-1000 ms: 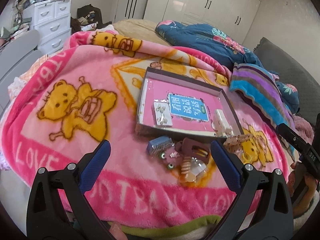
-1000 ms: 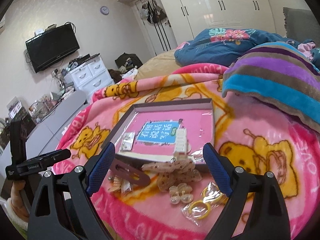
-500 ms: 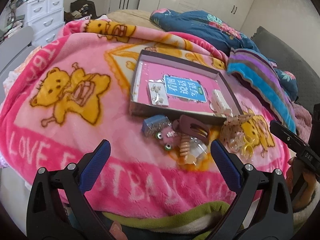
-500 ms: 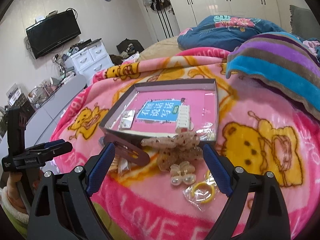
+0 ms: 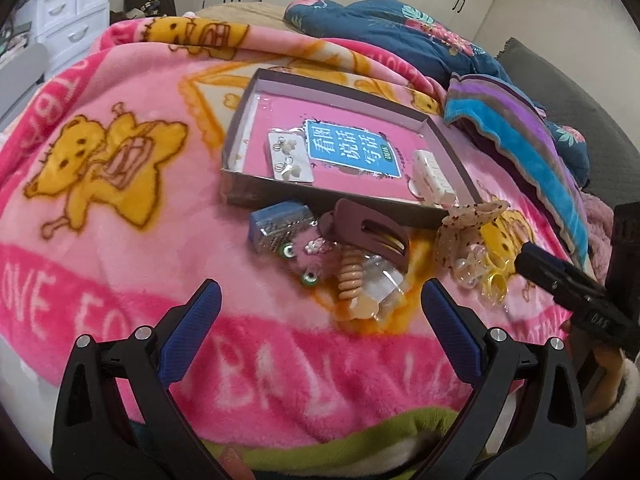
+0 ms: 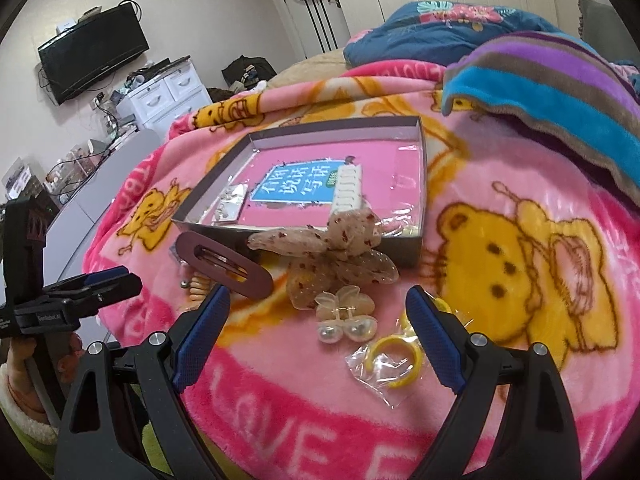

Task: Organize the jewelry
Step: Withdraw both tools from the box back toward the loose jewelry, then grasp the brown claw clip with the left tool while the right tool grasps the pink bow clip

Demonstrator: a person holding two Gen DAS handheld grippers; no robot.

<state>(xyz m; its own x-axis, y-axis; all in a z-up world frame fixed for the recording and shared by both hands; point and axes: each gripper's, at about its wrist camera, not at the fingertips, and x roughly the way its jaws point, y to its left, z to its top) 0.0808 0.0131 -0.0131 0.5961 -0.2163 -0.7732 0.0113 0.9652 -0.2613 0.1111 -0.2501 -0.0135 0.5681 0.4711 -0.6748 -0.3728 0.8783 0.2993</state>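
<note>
A shallow box [image 5: 256, 80] [image 6: 422, 148] with a pink floor lies on the pink blanket. It holds an earring card [image 5: 289, 157] and a white hair claw [image 5: 433, 176] [image 6: 347, 187]. Loose pieces lie in front of it: a brown oval clip [image 5: 370, 230] [image 6: 224, 266], a blue box [image 5: 280, 226], a spiral hair tie [image 5: 349, 274], a speckled bow [image 6: 340, 254], a pearl clip [image 6: 346, 318] and bagged yellow rings [image 6: 394, 362]. My left gripper [image 5: 320, 304] is open and empty, just short of the pile. My right gripper [image 6: 318, 312] is open around the pearl clip.
A striped blanket [image 6: 560, 80] and blue quilt [image 5: 384, 32] lie behind the box on the right. White drawers [image 5: 68, 12] and a wall television [image 6: 92, 52] stand at the left. The bed's near edge runs below both grippers.
Both grippers have moved forward and down towards the loose pieces in front of the box. Both stay open. Nothing on the blanket has shifted.
</note>
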